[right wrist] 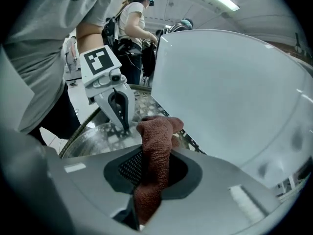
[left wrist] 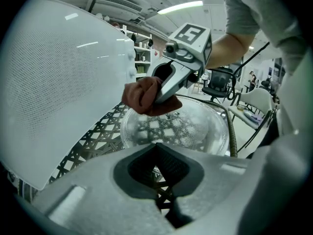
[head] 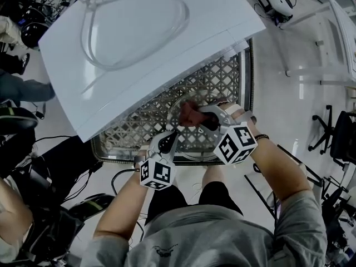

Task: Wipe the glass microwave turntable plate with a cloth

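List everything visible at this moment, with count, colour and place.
Lattice table: one, grey metal, centre.
Glass turntable plate: one, clear, on the table.
Cloth: one, reddish-brown, held at the plate's far side.
White panel: one, white, covering the table's far-left part.
Office chair: one, black, floor at right.
Bystanders: two, behind the table.
Left gripper: one, white, seemingly shut on the plate's near rim.
Right gripper: one, white, shut on the cloth.

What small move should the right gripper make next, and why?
Probably press the cloth down and sweep it across the plate: it's over the far side, the glass looks speckled, and the left gripper steadies the near rim.
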`<state>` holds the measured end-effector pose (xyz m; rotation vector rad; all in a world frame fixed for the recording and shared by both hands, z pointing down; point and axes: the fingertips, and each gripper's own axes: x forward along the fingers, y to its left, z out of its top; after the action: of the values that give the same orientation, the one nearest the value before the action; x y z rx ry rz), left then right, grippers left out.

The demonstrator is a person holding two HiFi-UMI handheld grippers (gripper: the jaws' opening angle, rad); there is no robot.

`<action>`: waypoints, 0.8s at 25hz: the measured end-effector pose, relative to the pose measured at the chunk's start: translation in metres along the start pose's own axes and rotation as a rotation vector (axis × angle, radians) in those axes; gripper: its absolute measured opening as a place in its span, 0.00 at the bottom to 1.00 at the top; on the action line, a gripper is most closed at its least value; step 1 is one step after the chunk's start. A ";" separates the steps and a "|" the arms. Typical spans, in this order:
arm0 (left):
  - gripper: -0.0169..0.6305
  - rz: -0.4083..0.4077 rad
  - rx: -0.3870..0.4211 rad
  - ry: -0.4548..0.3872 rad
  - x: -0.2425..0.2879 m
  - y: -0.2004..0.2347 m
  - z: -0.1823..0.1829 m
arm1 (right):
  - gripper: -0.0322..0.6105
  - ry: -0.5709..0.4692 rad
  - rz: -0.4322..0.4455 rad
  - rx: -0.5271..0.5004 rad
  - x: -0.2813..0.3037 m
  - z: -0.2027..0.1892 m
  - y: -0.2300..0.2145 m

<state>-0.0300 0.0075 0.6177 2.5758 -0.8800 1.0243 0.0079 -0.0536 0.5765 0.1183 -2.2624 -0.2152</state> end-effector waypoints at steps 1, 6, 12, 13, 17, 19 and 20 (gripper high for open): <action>0.03 -0.001 -0.001 0.000 0.000 0.000 0.000 | 0.17 -0.021 0.024 -0.017 0.009 0.013 0.007; 0.03 0.000 0.000 -0.001 0.000 0.000 0.001 | 0.17 -0.070 0.111 -0.102 0.048 0.057 0.031; 0.03 0.004 0.007 -0.003 0.000 -0.002 0.001 | 0.17 -0.044 0.142 -0.126 0.070 0.056 0.039; 0.03 0.006 0.008 -0.003 0.000 -0.002 0.001 | 0.17 -0.040 0.143 -0.130 0.071 0.055 0.040; 0.03 0.007 0.006 -0.003 0.000 -0.002 0.000 | 0.17 -0.028 0.144 -0.124 0.069 0.049 0.038; 0.03 0.006 0.005 -0.004 0.000 -0.001 0.001 | 0.17 -0.015 0.138 -0.116 0.065 0.041 0.035; 0.03 0.007 0.004 -0.005 0.000 -0.001 0.000 | 0.17 -0.007 0.134 -0.110 0.062 0.036 0.034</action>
<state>-0.0289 0.0080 0.6177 2.5817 -0.8888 1.0235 -0.0602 -0.0258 0.6064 -0.0924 -2.2502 -0.2682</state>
